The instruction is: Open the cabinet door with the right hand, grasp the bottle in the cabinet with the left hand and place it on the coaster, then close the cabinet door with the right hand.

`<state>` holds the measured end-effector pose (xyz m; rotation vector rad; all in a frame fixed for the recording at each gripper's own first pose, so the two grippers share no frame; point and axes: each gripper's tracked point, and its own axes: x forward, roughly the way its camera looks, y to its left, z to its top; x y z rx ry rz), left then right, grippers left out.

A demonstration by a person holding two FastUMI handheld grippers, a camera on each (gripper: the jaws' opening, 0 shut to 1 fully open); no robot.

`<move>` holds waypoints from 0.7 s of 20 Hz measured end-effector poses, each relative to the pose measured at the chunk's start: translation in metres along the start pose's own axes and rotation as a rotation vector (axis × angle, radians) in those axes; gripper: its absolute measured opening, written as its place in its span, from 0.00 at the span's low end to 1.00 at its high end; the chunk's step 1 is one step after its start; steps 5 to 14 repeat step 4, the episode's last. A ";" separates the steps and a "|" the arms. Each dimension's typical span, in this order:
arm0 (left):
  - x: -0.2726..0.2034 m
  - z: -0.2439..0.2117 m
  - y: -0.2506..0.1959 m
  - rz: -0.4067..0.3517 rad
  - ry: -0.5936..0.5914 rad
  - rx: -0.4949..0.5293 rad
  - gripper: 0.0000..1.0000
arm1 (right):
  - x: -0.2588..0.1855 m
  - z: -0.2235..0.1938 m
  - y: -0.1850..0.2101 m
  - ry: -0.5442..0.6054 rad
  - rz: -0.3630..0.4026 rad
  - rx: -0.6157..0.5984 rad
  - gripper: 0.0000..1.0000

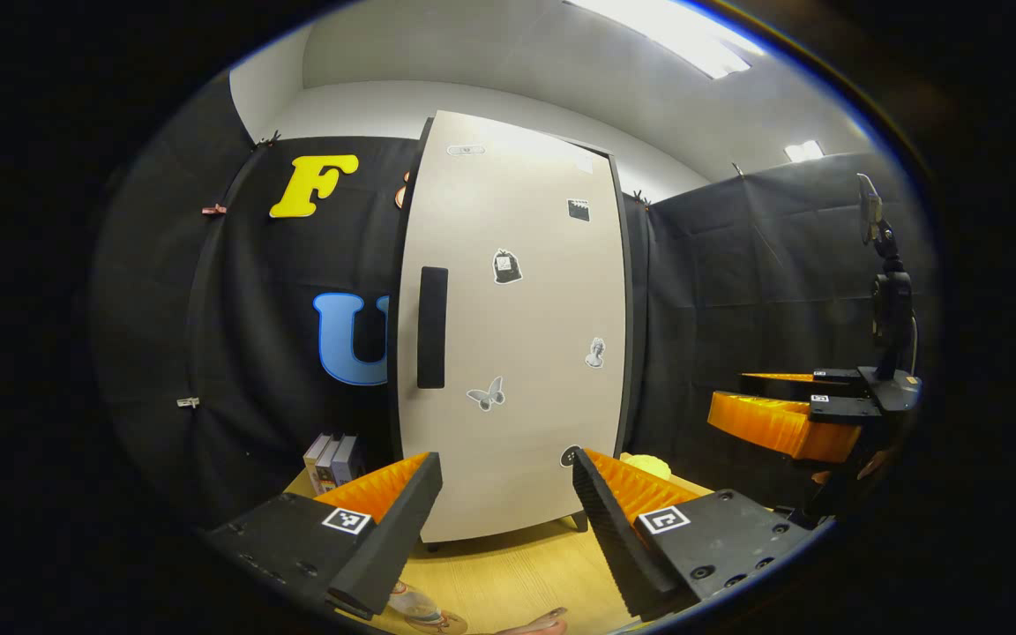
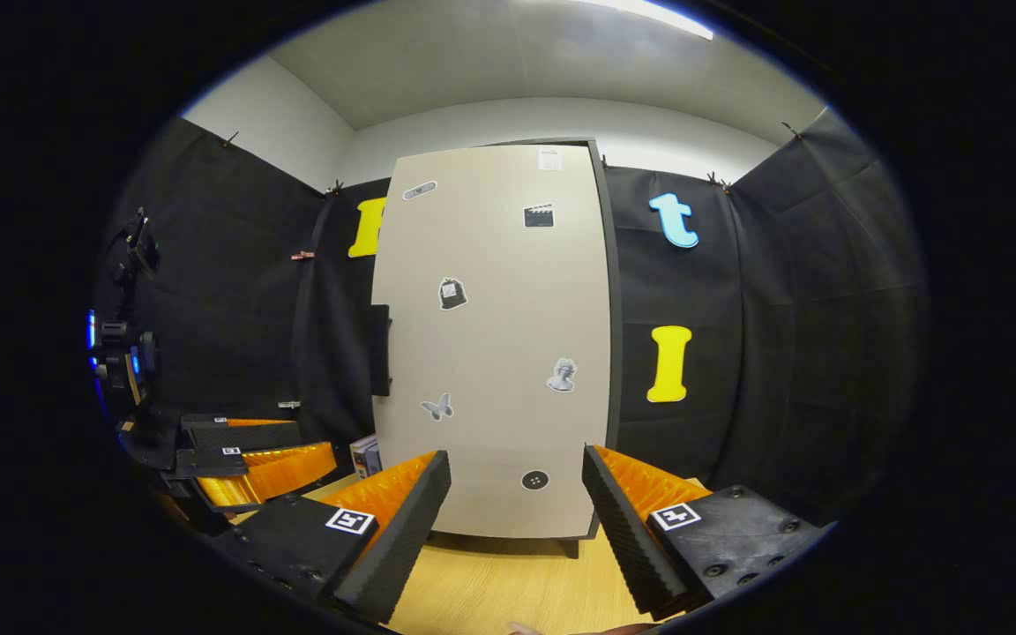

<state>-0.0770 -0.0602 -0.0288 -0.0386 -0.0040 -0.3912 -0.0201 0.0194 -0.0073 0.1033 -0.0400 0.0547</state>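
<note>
The door (image 2: 490,344) is shut — its upright handle (image 2: 380,350) lies at ten o'clock from the right claw (image 2: 517,520), which hangs released and empty; the left claw (image 1: 508,520) gapes too.

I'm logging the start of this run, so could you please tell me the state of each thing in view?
cabinet door: closed, handle untouched.
left tongs: open, holding nothing, off the door.
right tongs: open, holding nothing, off the door.
books: standing upright beside the cabinet.
</note>
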 end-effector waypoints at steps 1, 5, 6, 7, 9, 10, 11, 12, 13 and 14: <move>0.000 0.000 0.000 0.000 -0.001 0.001 0.94 | 0.000 0.000 -0.001 -0.002 -0.001 0.001 0.98; 0.001 -0.001 0.003 0.003 0.000 0.004 0.94 | 0.001 -0.002 0.003 0.007 0.015 0.002 0.99; 0.001 -0.001 0.003 0.003 0.000 0.004 0.94 | 0.001 -0.002 0.003 0.007 0.015 0.002 0.99; 0.001 -0.001 0.003 0.003 0.000 0.004 0.94 | 0.001 -0.002 0.003 0.007 0.015 0.002 0.99; 0.001 -0.001 0.003 0.003 0.000 0.004 0.94 | 0.001 -0.002 0.003 0.007 0.015 0.002 0.99; 0.001 -0.001 0.003 0.003 0.000 0.004 0.94 | 0.001 -0.002 0.003 0.007 0.015 0.002 0.99; 0.001 -0.001 0.003 0.003 0.000 0.004 0.94 | 0.001 -0.002 0.003 0.007 0.015 0.002 0.99; 0.001 -0.001 0.003 0.003 0.000 0.004 0.94 | 0.001 -0.002 0.003 0.007 0.015 0.002 0.99; 0.001 -0.001 0.003 0.003 0.000 0.004 0.94 | 0.001 -0.002 0.003 0.007 0.015 0.002 0.99; 0.001 -0.001 0.003 0.003 0.000 0.004 0.94 | 0.001 -0.002 0.003 0.007 0.015 0.002 0.99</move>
